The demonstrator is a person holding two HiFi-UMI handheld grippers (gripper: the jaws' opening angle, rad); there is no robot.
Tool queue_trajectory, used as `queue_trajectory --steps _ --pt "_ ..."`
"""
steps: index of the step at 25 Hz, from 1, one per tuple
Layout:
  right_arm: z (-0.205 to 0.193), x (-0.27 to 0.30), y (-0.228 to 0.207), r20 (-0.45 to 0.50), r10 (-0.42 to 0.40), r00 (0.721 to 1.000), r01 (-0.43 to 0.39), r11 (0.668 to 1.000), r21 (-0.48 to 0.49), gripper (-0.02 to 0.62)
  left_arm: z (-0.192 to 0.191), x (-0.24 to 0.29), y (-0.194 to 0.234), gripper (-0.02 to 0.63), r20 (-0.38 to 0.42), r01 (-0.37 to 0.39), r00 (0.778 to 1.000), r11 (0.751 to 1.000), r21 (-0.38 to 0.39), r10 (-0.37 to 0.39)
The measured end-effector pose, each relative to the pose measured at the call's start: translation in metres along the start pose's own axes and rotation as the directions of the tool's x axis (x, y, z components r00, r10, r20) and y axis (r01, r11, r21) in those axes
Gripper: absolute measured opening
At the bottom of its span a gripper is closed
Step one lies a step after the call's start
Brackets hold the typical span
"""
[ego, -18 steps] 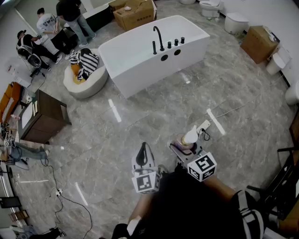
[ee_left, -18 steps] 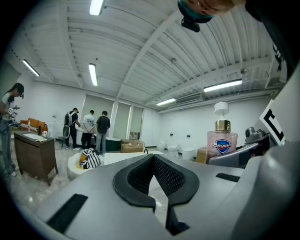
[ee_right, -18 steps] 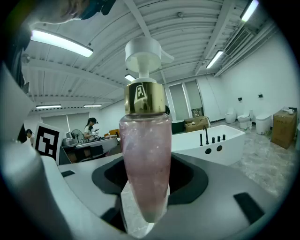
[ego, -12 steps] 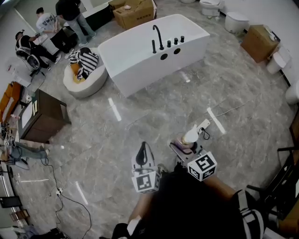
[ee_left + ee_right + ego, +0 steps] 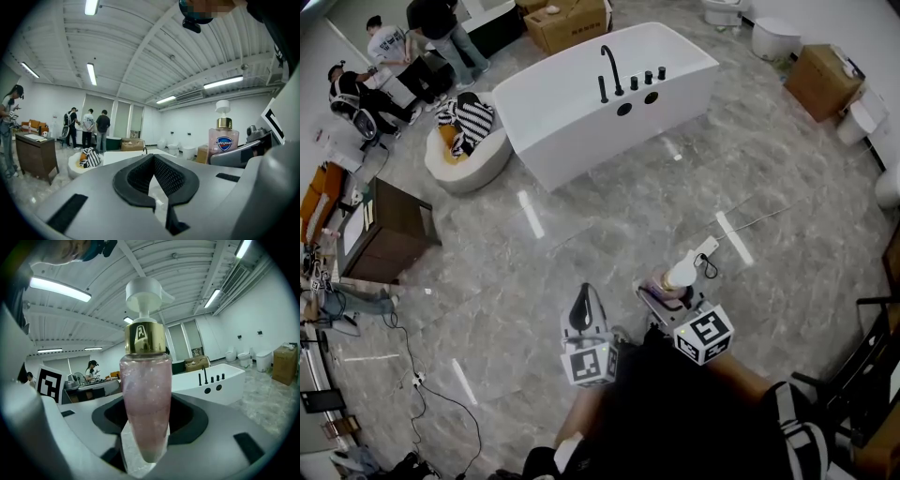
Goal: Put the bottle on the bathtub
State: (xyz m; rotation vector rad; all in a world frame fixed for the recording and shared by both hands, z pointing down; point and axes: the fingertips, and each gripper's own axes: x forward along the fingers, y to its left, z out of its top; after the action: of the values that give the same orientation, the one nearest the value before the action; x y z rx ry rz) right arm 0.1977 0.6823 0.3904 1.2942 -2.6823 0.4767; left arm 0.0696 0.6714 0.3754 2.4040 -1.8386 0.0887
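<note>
The bottle (image 5: 680,274) is a clear pink soap dispenser with a gold collar and a white pump. My right gripper (image 5: 667,291) is shut on its lower body and holds it upright, low over the grey marble floor. In the right gripper view the bottle (image 5: 145,390) fills the middle between the jaws of my right gripper (image 5: 146,427). The white bathtub (image 5: 600,94) with black taps (image 5: 614,70) stands well ahead of me, seen too as the bathtub (image 5: 220,387). My left gripper (image 5: 582,305) is shut and holds nothing; its view shows my left gripper (image 5: 153,158), with the bottle (image 5: 224,136) to its right.
A small round tub (image 5: 469,150) with a striped cloth stands left of the bathtub. A brown cabinet (image 5: 389,234) is at the left. Cardboard boxes (image 5: 572,23) (image 5: 820,80), toilets (image 5: 773,37), people (image 5: 394,47), a power strip (image 5: 708,248) and floor cables (image 5: 422,384) surround the floor.
The head view has shifted a little, so the bathtub sits slightly higher and further left in it. Both grippers keep their places and the bottle stays held.
</note>
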Motion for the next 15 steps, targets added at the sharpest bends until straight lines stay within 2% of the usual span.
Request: queue_trajectory --steps 8,15 --pt "0.001 -0.009 -0.026 0.015 0.044 0.999 -0.043 0.999 -0.027 0.221 -0.006 0.008 -0.029 0.014 0.009 -0.017 1.0 1.0 0.018 0.017" --pt "0.004 0.009 -0.045 0.009 0.055 0.998 -0.055 0.998 -0.017 0.221 -0.008 0.033 -0.026 0.014 0.004 -0.03 1.0 1.0 0.004 0.029"
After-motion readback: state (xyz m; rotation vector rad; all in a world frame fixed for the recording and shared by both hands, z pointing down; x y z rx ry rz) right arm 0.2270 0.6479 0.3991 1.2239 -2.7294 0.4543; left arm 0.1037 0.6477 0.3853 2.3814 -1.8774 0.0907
